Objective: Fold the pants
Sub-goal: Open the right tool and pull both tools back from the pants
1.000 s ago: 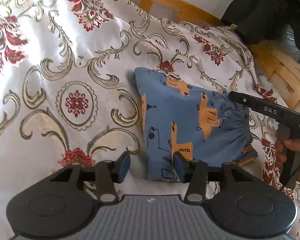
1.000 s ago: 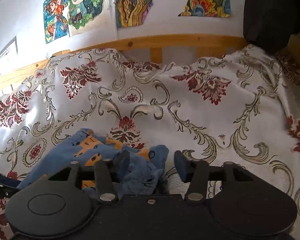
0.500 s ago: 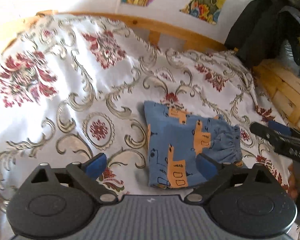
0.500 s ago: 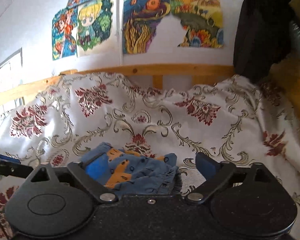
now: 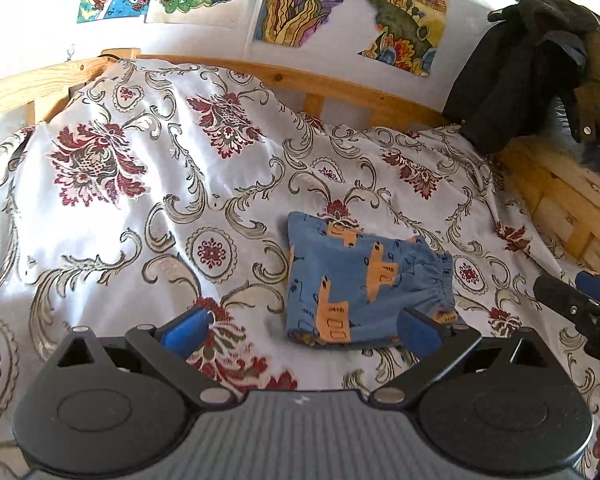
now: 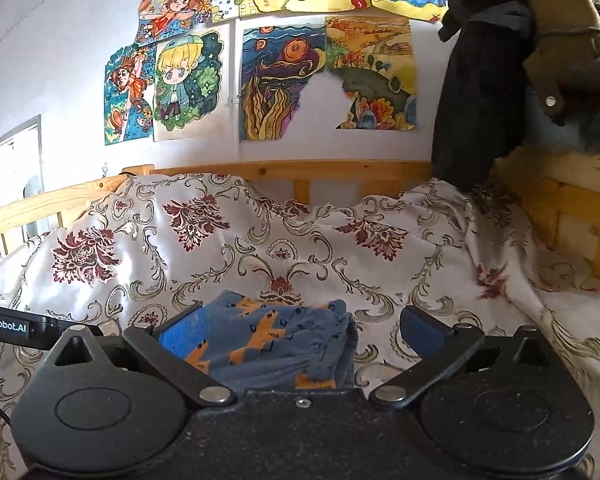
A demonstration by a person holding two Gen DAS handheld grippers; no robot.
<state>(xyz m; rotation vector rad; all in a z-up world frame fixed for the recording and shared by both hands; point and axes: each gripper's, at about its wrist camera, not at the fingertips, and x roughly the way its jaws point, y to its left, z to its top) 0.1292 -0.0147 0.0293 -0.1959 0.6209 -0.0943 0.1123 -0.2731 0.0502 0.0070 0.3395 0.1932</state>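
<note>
Small blue pants point(image 5: 360, 284) with orange truck prints lie folded into a compact square on the flowered bedspread point(image 5: 160, 208). My left gripper point(image 5: 300, 326) hangs above and just in front of them, open wide, with nothing between its blue pads. From the right wrist view the folded pants point(image 6: 268, 340) sit low between the fingers of my right gripper point(image 6: 296, 330), which is also open and held clear of the cloth. The right gripper's black finger point(image 5: 572, 308) shows at the right edge of the left wrist view.
A wooden bed rail point(image 6: 292, 170) runs along the back under drawings taped to the wall point(image 6: 204, 84). Dark jackets point(image 6: 496, 80) hang at the right over a wooden frame point(image 5: 568, 200). The left gripper's body point(image 6: 8, 326) shows at the left edge.
Both grippers opened wide and pulled back and up from the pants. The folded pants stayed flat on the bedspread.
</note>
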